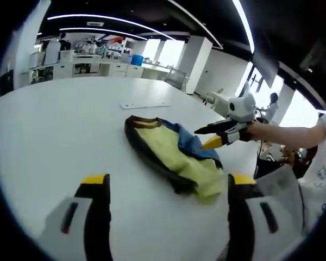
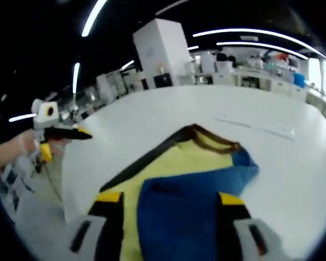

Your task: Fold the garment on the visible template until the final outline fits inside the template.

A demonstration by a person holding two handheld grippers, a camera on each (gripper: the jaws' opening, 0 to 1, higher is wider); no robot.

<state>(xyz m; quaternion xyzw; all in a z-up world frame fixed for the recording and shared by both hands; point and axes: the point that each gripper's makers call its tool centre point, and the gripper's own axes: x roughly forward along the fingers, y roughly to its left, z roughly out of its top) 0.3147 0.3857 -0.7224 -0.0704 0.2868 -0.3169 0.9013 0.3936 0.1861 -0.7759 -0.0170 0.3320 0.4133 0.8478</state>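
Garment [image 1: 176, 157] lies bunched, yellow and blue, on the white surface [image 1: 60, 130], left gripper [image 1: 165, 193] jaws wide open and empty short of it, right gripper [image 2: 171, 204] jaws open over the blue part; pinch one clean edge, fold flat.

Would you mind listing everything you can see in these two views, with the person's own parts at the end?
garment: one, yellow and blue with dark trim, crumpled on the table.
table: one, white, large, under the garment.
pale flat strip: one, lying on the table beyond the garment.
lab benches: several, white, in the background.
blue bin: one, on a far bench.
left gripper: one, black with yellow tips, jaws apart, short of the garment.
right gripper: one, black and yellow, jaws apart over the garment's blue part.
person's hand: one, holding the right gripper.
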